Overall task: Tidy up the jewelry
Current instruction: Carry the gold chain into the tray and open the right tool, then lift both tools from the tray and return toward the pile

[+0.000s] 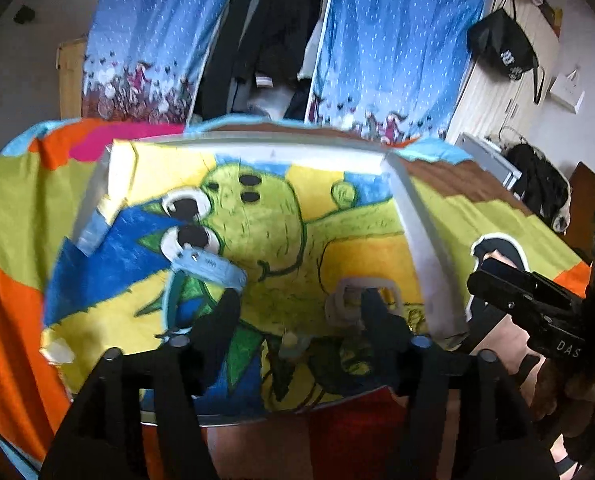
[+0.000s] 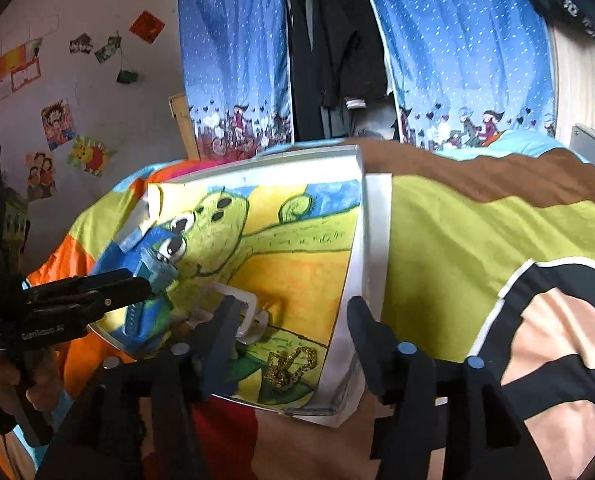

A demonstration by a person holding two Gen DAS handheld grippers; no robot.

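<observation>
Tray (image 1: 417,216) is lying on the bedspread (image 1: 13,208), curtains (image 1: 393,40) hanging behind it. In the tray: watch (image 1: 207,266) sitting left, bracelet (image 1: 339,300) lying right of it, chain (image 2: 291,366) lying nearest the front edge, near the right wall. Left gripper (image 1: 297,312) is hovering over the tray's front half, right gripper (image 2: 293,328) straddling the tray's right wall.

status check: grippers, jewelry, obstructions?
Both hand-held grippers open: left, right. Blue band, white band, gold chain in tray. No obstruction.
</observation>
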